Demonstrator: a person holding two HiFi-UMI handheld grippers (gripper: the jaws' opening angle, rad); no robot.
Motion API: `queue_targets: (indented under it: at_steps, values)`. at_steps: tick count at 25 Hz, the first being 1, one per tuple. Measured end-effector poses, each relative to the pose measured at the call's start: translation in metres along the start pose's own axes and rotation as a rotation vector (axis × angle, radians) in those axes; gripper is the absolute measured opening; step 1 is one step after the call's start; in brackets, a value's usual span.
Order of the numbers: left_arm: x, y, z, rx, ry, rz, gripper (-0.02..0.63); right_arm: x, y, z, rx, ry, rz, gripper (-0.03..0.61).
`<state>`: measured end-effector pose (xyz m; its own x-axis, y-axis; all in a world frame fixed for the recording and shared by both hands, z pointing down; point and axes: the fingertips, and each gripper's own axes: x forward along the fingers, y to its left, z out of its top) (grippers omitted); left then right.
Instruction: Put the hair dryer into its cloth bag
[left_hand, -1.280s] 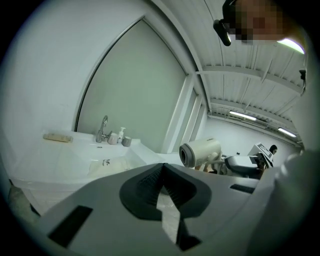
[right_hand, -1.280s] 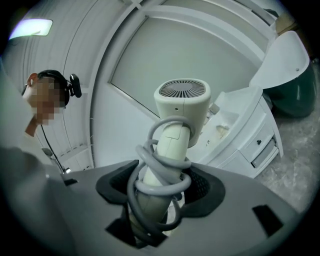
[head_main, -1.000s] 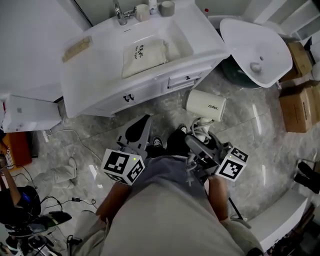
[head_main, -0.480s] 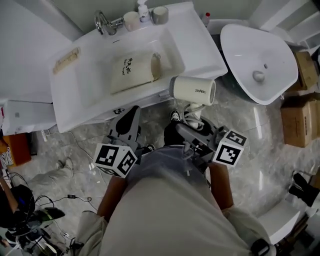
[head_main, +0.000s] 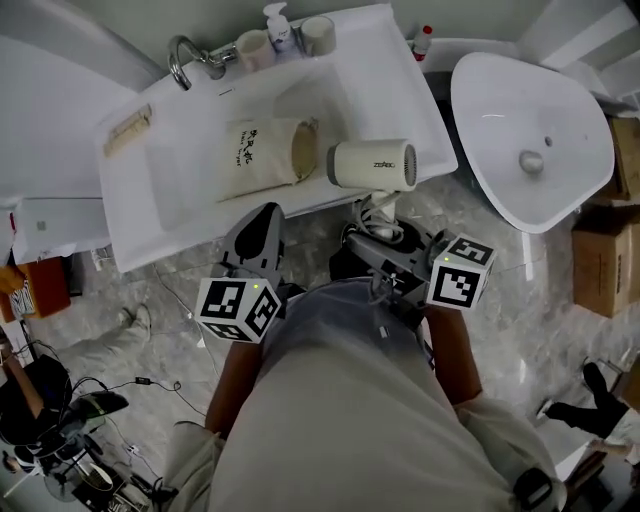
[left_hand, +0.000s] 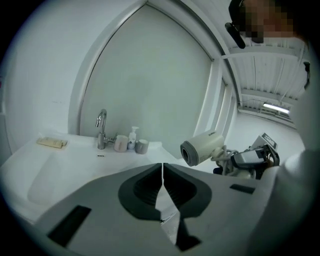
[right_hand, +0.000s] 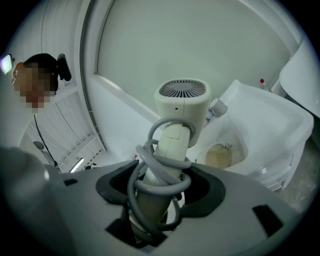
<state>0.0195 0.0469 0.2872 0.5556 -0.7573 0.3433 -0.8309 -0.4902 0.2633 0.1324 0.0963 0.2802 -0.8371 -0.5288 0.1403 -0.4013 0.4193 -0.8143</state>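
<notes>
A cream hair dryer (head_main: 372, 165) (right_hand: 181, 107) (left_hand: 201, 147) hangs over the front rim of the white sink (head_main: 140, 215), barrel level, nozzle toward the bag. My right gripper (head_main: 375, 235) (right_hand: 162, 187) is shut on its handle, which has the grey cord coiled round it. The beige cloth bag (head_main: 265, 152) (right_hand: 217, 156) lies in the basin, its open mouth facing the dryer. My left gripper (head_main: 262, 230) (left_hand: 162, 172) is shut and empty, just in front of the sink's edge, left of the dryer.
A tap (head_main: 185, 55), two cups (head_main: 252, 45) and a pump bottle (head_main: 275, 18) stand at the sink's back rim, a folded cloth (head_main: 126, 130) on its left ledge. A second white basin (head_main: 530, 130) stands to the right. Cables lie on the marble floor (head_main: 160, 290).
Both grippers have moved forward to the sink. The dryer has gone from over the floor to over the sink's front rim, near the bag's mouth.
</notes>
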Motion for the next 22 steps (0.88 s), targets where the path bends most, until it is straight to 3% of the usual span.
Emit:
queue_targets:
  at_steps: [8, 15, 22]
  values:
    - [0.044, 0.014, -0.023, 0.038, 0.071, 0.118, 0.009, -0.002, -0.038, 0.014, 0.014, 0.100, 0.020, 0.259]
    - [0.073, 0.030, -0.053, 0.040, 0.161, 0.168, 0.017, 0.000, -0.056, 0.018, 0.035, 0.154, 0.027, 0.259]
    - [0.101, 0.060, -0.095, 0.065, 0.291, 0.225, 0.129, 0.004, -0.068, 0.014, 0.046, 0.179, 0.014, 0.259]
